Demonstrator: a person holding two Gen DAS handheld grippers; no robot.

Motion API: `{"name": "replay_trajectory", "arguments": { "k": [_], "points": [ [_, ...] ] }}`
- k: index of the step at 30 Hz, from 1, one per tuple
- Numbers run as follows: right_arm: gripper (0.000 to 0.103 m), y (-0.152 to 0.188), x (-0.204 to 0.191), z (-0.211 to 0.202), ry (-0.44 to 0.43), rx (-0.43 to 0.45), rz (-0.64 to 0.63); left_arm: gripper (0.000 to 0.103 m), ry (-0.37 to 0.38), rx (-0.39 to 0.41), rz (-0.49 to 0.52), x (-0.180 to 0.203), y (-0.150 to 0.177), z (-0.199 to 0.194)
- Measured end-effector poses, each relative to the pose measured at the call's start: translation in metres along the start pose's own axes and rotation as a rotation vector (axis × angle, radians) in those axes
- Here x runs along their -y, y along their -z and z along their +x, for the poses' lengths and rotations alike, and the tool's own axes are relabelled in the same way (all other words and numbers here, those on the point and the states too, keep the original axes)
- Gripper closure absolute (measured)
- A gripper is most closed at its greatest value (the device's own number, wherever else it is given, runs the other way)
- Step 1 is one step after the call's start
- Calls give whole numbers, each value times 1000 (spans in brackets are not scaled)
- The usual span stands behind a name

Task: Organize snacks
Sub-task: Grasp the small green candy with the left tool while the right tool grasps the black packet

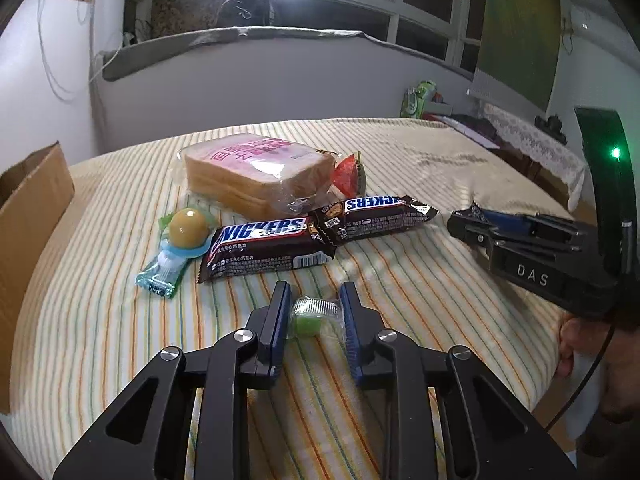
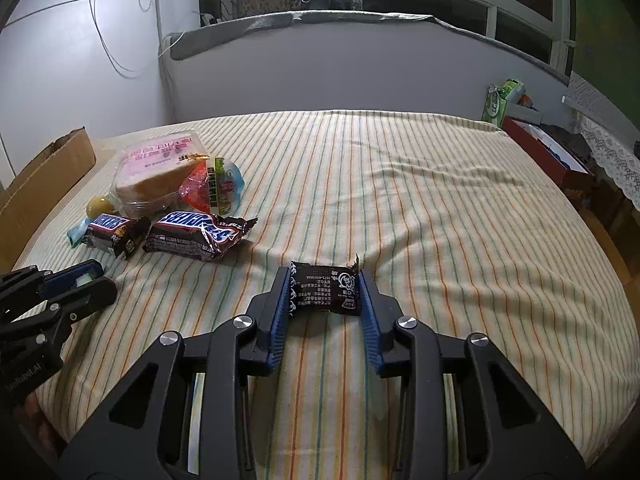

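Right, left wrist view first. Cardboard box [image 1: 34,216] at the table's left edge, inside hidden. Down low over the striped cloth [image 1: 420,288], left gripper [image 1: 316,300] with jaws part-spread around a small green candy [image 1: 310,318] in clear wrap; left pad right against the wrapper, right pad touching its clear edge or a hair off, hard to call, so no firm pinch to report. Ahead, two Snickers bars: near Snickers bar [image 1: 266,250] reading "SNICKERS" right way up, far Snickers bar [image 1: 380,216] upside down, ends overlapping. Left of them a yellow ball candy [image 1: 186,228] in its blue-green wrapper. Behind, bagged sliced bread [image 1: 260,174] with pink print, red packet [image 1: 350,176] tucked at its right. Off to the right, right gripper [image 1: 468,216], "DAS" on its body.

Now the right wrist view. Right gripper [image 2: 325,276] level and low, jaws pinching a small dark wrapped snack [image 2: 325,290] from both sides, white print on the wrapper too small to read. Snack pile far left: bread [image 2: 156,176], both Snickers, the nearer [image 2: 196,236] with its logo upside down. Left gripper [image 2: 86,280] at the left edge, green candy between its pads.
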State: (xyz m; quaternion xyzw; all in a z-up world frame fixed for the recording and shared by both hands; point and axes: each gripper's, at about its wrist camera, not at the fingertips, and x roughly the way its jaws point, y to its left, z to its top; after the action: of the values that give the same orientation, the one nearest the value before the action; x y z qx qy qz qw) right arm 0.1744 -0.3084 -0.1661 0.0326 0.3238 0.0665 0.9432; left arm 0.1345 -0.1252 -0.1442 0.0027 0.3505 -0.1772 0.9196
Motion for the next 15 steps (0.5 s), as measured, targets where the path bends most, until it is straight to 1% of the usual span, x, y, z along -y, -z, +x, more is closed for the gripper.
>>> {"name": "replay_trajectory", "arguments": {
  "k": [3, 6, 10, 15],
  "points": [
    [70, 3, 1, -2, -6, 15, 13, 80, 16, 12, -24, -3, 2, -2],
    [70, 4, 3, -3, -14, 25, 18, 81, 17, 27, -34, -3, 4, -5],
    [70, 5, 7, -5, -36, 42, 36, 81, 3, 37, -28, 0, 5, -4],
    [70, 5, 6, -7, -28, 62, 35, 81, -17, 46, -16, 5, 6, -4]
  ]
}}
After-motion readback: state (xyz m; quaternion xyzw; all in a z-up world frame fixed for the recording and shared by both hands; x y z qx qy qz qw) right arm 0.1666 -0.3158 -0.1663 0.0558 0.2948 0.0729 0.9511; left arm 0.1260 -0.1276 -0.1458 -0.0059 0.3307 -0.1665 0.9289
